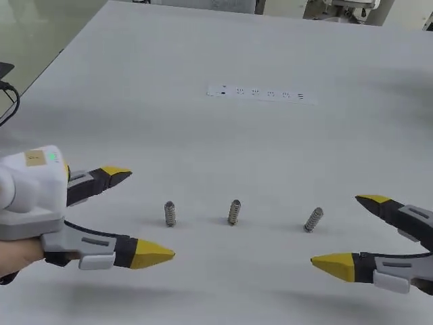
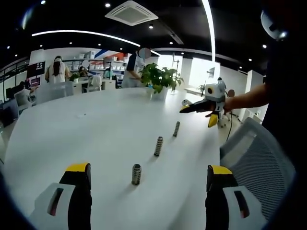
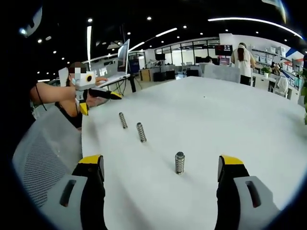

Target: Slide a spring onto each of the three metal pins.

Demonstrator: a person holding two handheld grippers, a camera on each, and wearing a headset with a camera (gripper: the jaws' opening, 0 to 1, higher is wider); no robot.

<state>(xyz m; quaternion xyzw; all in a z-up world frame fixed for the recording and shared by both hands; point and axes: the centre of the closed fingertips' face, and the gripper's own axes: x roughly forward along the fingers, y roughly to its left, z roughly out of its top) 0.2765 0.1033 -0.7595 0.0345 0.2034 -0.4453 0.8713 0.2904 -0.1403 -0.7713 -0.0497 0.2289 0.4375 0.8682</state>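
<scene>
Head view: I look down on a wide white tabletop (image 1: 284,156). Both grippers sit low over its near side, with three small grey metal coil springs in a row between them.
Left gripper: the left gripper (image 1: 139,213), grey and black with yellow tips, comes in from the left. Its jaws are spread wide with nothing between them.
Right gripper: the right gripper (image 1: 348,231) faces it from the right, jaws likewise spread and empty.
Left spring: the left spring (image 1: 170,214) stands upright on the tabletop, near the left gripper's tips but apart from them. In the left gripper view the left spring (image 2: 136,174) is the nearest of the row, just ahead of my open jaws.
Middle spring: the middle spring (image 1: 234,212) stands upright, roughly midway between the other two.
Right spring: the right spring (image 1: 313,219) seems to lean right in the head view. In the right gripper view the right spring (image 3: 180,162) looks upright, nearest to that gripper's jaws and clear of them.
Pins: I cannot make them out apart from the coils, save a rounded metal cap (image 3: 180,155) on top of the right spring.
Power strip: a long white power strip (image 1: 260,93) lies farther back on the table, well apart from the springs.
Surroundings: the left gripper view shows a green potted plant (image 2: 160,76) at the table's far end and a grey mesh chair (image 2: 254,153) beside the table.
</scene>
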